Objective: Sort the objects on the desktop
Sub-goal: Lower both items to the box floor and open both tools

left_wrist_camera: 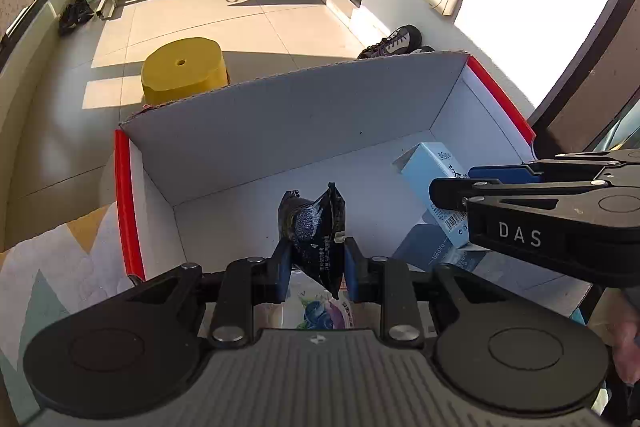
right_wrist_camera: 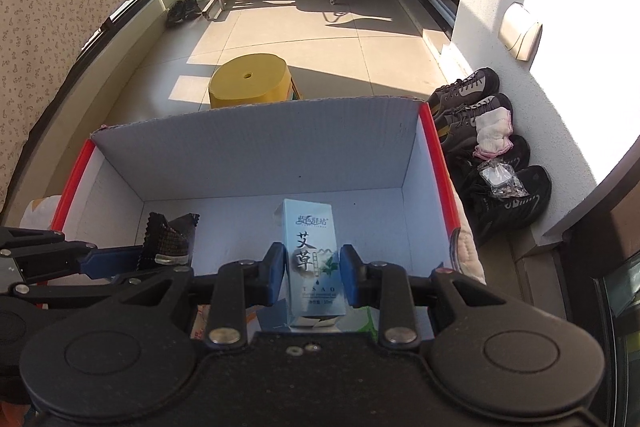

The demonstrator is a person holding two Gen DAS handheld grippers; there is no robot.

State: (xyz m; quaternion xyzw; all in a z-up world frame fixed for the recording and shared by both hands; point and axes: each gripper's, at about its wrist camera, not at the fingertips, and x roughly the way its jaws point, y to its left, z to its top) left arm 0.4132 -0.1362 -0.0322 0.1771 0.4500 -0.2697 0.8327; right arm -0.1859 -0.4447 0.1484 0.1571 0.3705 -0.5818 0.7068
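Sunlit tiled floor (right_wrist_camera: 328, 39) lies beyond a white cardboard box (left_wrist_camera: 280, 131); left gripper (left_wrist_camera: 314, 263) clenches a black packet (left_wrist_camera: 316, 227), right gripper (right_wrist_camera: 314, 281) grasps a pale blue carton (right_wrist_camera: 310, 255) at the packet's three o'clock.

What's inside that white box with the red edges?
The box looks mostly bare at its far end. Each tool holds its item over it: a black packet and a pale blue carton. The near floor is hidden.

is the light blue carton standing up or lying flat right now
Upright: the carton is held on end between the right gripper's pads above the box floor, printed face reading top to bottom.
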